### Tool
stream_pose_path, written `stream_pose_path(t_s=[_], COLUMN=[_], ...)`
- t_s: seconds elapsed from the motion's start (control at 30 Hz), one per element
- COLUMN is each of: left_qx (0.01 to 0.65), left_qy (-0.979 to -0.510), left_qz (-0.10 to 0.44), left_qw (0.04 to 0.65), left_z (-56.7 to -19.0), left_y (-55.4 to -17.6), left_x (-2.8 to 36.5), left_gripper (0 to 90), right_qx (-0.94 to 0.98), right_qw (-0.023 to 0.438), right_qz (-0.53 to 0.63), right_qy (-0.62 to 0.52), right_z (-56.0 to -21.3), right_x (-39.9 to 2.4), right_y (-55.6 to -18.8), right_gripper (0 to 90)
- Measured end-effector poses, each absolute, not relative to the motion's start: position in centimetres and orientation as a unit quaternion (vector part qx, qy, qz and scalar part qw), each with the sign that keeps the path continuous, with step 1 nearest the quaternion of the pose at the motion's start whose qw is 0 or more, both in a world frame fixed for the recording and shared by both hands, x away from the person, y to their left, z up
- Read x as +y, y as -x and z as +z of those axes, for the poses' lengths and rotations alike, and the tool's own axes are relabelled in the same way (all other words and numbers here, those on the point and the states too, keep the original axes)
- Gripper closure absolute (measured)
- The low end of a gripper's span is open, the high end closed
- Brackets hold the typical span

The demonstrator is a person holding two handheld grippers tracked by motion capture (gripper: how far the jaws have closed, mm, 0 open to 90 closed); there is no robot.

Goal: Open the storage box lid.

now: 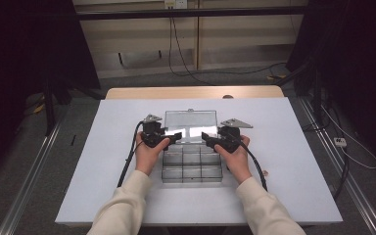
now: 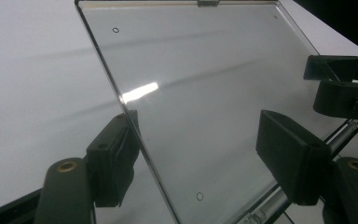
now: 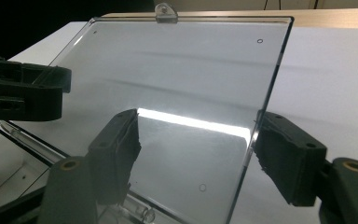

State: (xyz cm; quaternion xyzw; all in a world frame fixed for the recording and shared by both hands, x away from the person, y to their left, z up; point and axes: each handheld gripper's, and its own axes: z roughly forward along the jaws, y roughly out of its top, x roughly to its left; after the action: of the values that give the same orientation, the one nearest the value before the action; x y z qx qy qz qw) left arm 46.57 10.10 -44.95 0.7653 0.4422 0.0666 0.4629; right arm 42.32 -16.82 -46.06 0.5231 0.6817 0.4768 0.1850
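Here, clear compartment box (image 1: pixel 192 166), glossy lid (image 1: pixel 191 126) raised; both tools spread astride lid edges, (image 1: pixel 175 137), (image 1: pixel 207 137)

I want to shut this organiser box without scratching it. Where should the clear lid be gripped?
Take the clear flat plastic lid by its side edges, one tool from each side. It lies opened back behind the clear compartment box, and the thin bare edges fit between jaws.

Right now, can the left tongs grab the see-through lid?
Probably yes. The left tongs are open, and the lid's side edge already sits between the pads, with nothing blocking it.
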Motion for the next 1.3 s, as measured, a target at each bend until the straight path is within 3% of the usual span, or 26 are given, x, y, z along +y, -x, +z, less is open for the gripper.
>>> stream_pose_path(t_s=[1.3], left_qx=[0.458], left_qy=[-0.765], left_qz=[0.043], left_qw=[0.45], left_z=[-45.66], left_y=[-46.76], left_x=[9.91], left_gripper=[18.1], right_qx=[0.676], right_qw=[0.139], right_qz=[0.469], right_qy=[-0.551], right_z=[-46.75], right_x=[-16.49], right_y=[-42.7], right_gripper=[19.1])
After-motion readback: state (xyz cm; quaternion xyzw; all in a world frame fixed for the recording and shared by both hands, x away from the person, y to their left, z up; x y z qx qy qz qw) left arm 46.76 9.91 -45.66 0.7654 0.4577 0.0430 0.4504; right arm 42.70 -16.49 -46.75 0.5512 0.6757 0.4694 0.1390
